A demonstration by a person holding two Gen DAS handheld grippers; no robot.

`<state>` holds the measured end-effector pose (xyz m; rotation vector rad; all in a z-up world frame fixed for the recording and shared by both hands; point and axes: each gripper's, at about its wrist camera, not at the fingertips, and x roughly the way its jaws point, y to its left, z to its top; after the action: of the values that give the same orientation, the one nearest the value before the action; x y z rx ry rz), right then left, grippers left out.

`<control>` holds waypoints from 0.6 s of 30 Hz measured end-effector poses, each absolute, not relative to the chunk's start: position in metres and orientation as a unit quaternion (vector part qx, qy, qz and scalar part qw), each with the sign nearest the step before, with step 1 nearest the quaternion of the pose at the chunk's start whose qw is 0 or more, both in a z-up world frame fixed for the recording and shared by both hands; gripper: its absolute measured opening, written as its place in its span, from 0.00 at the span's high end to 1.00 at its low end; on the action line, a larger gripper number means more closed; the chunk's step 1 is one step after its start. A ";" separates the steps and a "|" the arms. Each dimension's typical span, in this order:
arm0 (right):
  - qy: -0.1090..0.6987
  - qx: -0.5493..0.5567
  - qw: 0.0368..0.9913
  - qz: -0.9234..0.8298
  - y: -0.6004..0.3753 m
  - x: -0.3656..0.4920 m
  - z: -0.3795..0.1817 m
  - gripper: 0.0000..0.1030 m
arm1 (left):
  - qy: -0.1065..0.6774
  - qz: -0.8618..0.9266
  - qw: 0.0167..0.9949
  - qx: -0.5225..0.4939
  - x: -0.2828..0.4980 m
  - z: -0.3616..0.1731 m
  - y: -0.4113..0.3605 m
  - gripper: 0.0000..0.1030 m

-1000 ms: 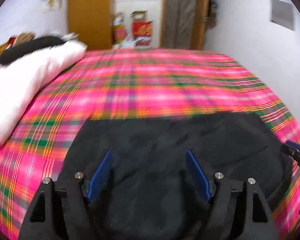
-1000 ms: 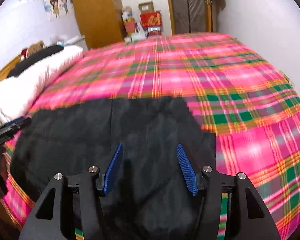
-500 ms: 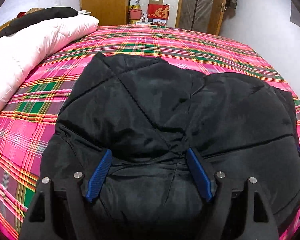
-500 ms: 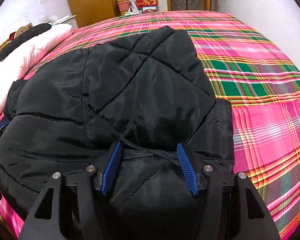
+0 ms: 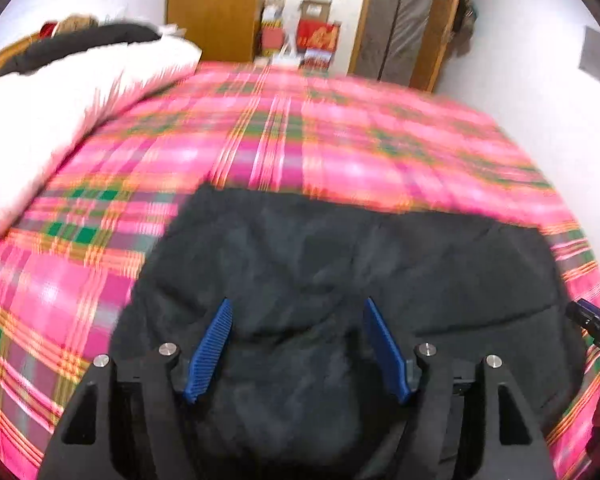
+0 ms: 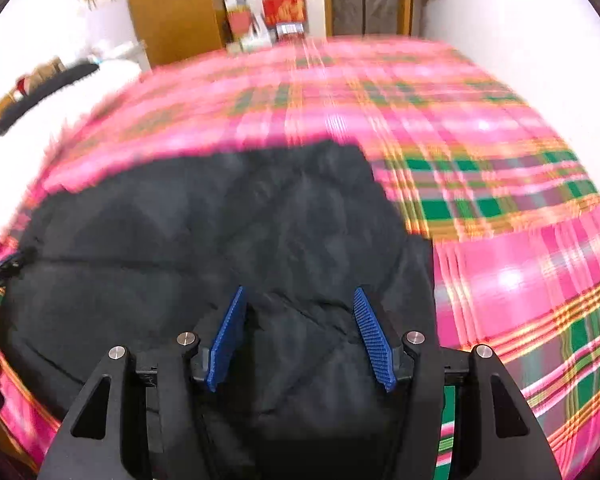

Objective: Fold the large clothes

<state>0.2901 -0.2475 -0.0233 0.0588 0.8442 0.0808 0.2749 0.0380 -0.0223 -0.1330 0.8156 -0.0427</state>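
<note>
A black quilted jacket [image 5: 340,272] lies on the pink plaid bed [image 5: 300,152]; it also shows in the right wrist view [image 6: 220,232]. My left gripper [image 5: 298,312] has its blue pads wide apart with a bunched fold of the jacket between them. My right gripper [image 6: 298,300] stands the same way over the jacket's right part, pads apart around a raised fold. The tip of the right gripper shows at the right edge of the left wrist view [image 5: 592,320]. Both views are motion-blurred.
A white duvet [image 5: 60,104] with a dark garment on top lies along the bed's left side. A wooden wardrobe [image 5: 216,8], boxes [image 5: 316,40] and a door [image 5: 404,20] stand beyond the bed. A white wall [image 6: 520,20] runs along the right.
Half a second ago the jacket filled both views close up; now both cameras look higher and the jacket sits lower in view, with more bed visible. The pads' spacing is unchanged.
</note>
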 end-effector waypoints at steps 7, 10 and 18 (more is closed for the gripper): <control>0.448 -0.013 0.889 0.094 -0.182 0.337 -0.049 0.45 | 0.438 -0.058 0.897 0.003 0.324 -0.044 -0.019 0.32; 0.454 -0.011 0.887 0.087 -0.181 0.349 -0.072 0.43 | 0.439 -0.053 0.897 -0.002 0.332 -0.058 -0.019 0.31; 0.455 0.015 0.885 0.095 -0.195 0.346 -0.059 0.41 | 0.443 -0.054 0.895 -0.002 0.331 -0.053 -0.016 0.31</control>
<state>0.3457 -0.1953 -0.0587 0.0305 0.9459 0.1986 0.3313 -0.0158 -0.0527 -0.0036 0.9191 -0.1120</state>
